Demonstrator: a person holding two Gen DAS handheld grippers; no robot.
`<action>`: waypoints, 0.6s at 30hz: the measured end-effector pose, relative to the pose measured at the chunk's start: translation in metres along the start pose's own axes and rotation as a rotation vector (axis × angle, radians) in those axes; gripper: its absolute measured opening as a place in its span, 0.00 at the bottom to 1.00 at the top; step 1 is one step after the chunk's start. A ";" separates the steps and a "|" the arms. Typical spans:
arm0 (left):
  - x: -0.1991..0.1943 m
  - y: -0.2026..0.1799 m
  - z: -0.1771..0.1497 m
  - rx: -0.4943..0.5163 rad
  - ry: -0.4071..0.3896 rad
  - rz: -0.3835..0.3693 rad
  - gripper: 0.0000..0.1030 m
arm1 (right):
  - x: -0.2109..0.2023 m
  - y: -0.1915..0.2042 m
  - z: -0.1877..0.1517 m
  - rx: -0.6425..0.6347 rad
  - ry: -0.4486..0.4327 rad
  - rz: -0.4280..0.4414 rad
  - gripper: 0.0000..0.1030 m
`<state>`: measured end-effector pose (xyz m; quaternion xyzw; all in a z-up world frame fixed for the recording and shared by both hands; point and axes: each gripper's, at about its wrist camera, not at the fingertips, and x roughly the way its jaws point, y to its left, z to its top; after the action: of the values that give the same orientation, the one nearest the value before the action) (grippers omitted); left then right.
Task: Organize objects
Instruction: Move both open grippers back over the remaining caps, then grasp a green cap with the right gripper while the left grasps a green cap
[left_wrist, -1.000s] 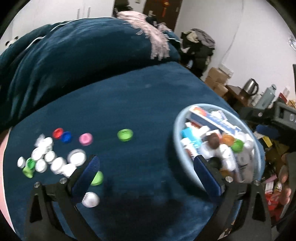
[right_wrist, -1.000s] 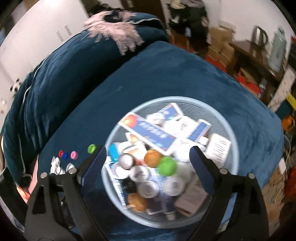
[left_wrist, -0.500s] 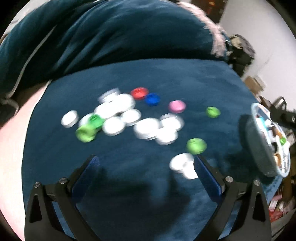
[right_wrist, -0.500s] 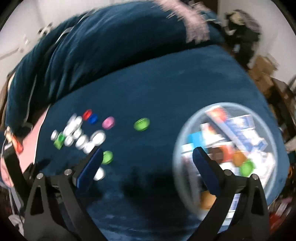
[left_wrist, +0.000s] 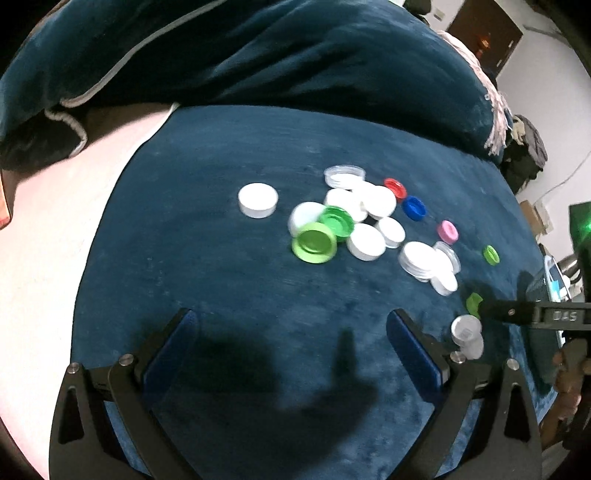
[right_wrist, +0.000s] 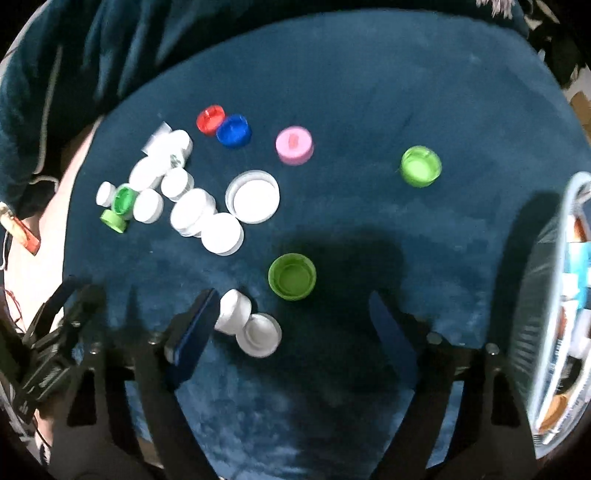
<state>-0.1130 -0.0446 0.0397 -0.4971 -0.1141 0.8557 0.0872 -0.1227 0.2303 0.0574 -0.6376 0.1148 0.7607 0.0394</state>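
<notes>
The left gripper (left_wrist: 291, 343) hangs over bare blue blanket (left_wrist: 221, 280) with its jaws wide apart and nothing between them; open cloth runs ahead of it up to the caps. The cap cluster (left_wrist: 354, 221) lies ahead and a little right of it: white lids piled together, two green caps (left_wrist: 314, 242) touching at the near-left side, one white lid (left_wrist: 257, 199) alone to the left, and red (left_wrist: 395, 187), blue (left_wrist: 414, 208) and pink (left_wrist: 447, 231) caps strung out along the far right. To the left the blanket ends at a curved edge against a pale pink sheet (left_wrist: 55, 258); far ahead a bunched dark quilt (left_wrist: 258, 55) walls off the surface. The right gripper (right_wrist: 291, 314) points steeply down with its jaws apart, having just been closing somewhat, and holds nothing. Two small white caps (right_wrist: 247, 325) lie just inside its left finger (right_wrist: 195, 325), touching each other, and whether the finger touches them I cannot tell. A green cap (right_wrist: 292, 276) sits just ahead between the fingers. Beyond that the cloth is free as far as the pink cap (right_wrist: 294, 144) and a lone green cap (right_wrist: 421, 166) ahead right. The basket (right_wrist: 532, 332), full of boxes and bottles, stands close on its right, rim near the right finger.
</notes>
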 end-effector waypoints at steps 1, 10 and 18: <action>0.002 0.003 0.001 -0.005 0.001 -0.001 0.99 | 0.007 -0.001 0.002 0.012 0.016 0.000 0.75; 0.024 0.011 0.010 -0.011 -0.019 -0.043 0.99 | 0.028 -0.002 0.007 0.012 0.048 -0.010 0.30; 0.041 -0.001 0.027 -0.003 -0.071 -0.071 0.98 | 0.013 -0.003 -0.008 0.019 0.033 0.059 0.30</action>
<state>-0.1563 -0.0361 0.0192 -0.4620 -0.1360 0.8691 0.1125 -0.1164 0.2308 0.0434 -0.6462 0.1413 0.7497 0.0212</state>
